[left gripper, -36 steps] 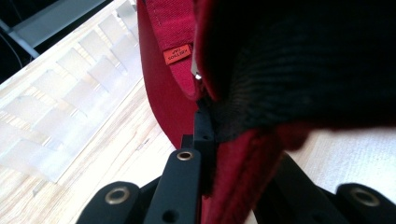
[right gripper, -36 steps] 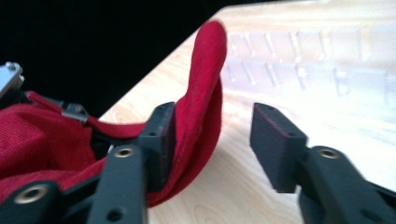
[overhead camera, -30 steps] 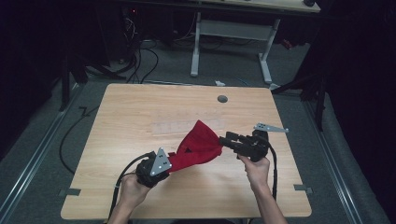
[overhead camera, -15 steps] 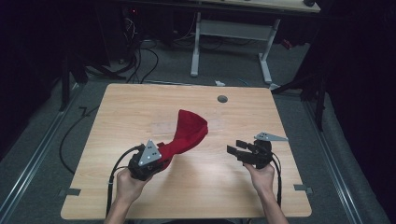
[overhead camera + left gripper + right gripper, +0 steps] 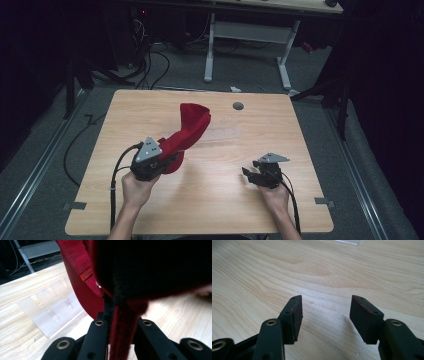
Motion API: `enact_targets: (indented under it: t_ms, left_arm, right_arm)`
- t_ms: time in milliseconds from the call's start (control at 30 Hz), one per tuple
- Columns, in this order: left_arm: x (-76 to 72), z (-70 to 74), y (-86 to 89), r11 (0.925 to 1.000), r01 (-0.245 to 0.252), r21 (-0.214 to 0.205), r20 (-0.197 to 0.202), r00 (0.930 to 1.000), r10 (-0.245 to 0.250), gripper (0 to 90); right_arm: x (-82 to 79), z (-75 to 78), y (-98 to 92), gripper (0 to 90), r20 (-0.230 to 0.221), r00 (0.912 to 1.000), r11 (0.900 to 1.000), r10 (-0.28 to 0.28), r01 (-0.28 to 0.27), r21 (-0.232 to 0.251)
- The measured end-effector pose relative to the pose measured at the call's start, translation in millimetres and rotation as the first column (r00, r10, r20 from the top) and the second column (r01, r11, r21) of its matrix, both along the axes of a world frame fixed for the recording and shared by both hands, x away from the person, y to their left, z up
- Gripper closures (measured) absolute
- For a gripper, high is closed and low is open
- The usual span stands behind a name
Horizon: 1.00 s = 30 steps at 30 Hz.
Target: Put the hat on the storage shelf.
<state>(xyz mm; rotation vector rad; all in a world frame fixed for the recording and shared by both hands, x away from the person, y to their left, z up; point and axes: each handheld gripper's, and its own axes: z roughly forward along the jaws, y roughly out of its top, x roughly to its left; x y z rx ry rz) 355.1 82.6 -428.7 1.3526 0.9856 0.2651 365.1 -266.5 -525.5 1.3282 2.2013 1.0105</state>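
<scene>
The red cloth item with a small orange woven label (image 5: 187, 131) hangs lifted off the table, pinched at its lower edge between the jaws of your left gripper (image 5: 167, 159); the rest of it rises forward and up from those jaws, folded over at the top. In the left gripper view the red fabric (image 5: 87, 292) runs straight up from between the two black jaws, which are clamped on it, and a clear plastic piece (image 5: 51, 308) lies on the wood beyond and to the left of the jaws.

Your right gripper (image 5: 248, 173) rests low over the light wooden table (image 5: 310, 150), well apart from the cloth. Its jaws stand wide apart with nothing but bare wood grain between them (image 5: 324, 315).

Judgement: you are mid-handling, one-handed hold, second grip not yet taken. The next move likely calls for bringing the right jaws across to a free edge of the cloth and closing there, keeping the left pinch firm so the fabric does not slip.
</scene>
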Motion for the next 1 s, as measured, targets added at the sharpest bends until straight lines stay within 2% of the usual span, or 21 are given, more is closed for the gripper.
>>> enact_targets:
  t_ms: [100, 367, 433, 533, 633, 767, 1000]
  left_arm:
    - [6.6, 4.2, 2.9, 0.9994, -0.024, -0.025, -0.004, 0.9997, 0.024, 84.0]
    - [23.4, 12.7, 5.7, 0.9974, -0.044, -0.057, -0.01, 0.999, 0.044, 84.0]
    - [27.9, 15.5, 6.0, 0.9964, -0.051, -0.068, -0.008, 0.9987, 0.051, 84.0]
    - [34.3, 20.9, 7.8, 0.995, -0.057, -0.082, 0.004, 0.9984, 0.057, 84.0]
    - [43.7, 28.1, 11.3, 0.9899, -0.072, -0.122, 0.009, 0.9972, 0.074, 83.9]
    - [53.3, 30.6, 12.6, 0.9862, -0.096, -0.135, 0.009, 0.9951, 0.098, 84.0]
    - [73.8, 29.6, 13.6, 0.9834, -0.134, -0.122, 0.022, 0.9902, 0.138, 83.8]
  right_arm:
    - [0.3, -2.6, -0.1, 43.2, -0.001, 1.0, 1.0, -0.006, 0.006, -0.005]
    - [0.1, -5.3, 1.0, 41.7, 0.008, 0.9999, 0.9988, -0.015, 0.015, -0.046]
    - [-0.5, -5.4, 3.7, 41.0, 0.016, 0.9998, 0.9975, -0.015, 0.016, -0.069]
    - [-0.2, -5.4, 3.8, 40.7, 0.012, 0.9998, 0.9976, -0.018, 0.019, -0.067]
    - [-0.3, -5.4, 4.1, 40.4, 0.012, 0.9997, 0.9975, -0.022, 0.023, -0.067]
    - [-0.4, -5.4, 4.2, 40.2, 0.011, 0.9997, 0.9975, -0.022, 0.023, -0.066]
    - [-0.5, -5.5, 4.5, 39.2, 0.012, 0.9997, 0.9976, -0.02, 0.02, -0.066]
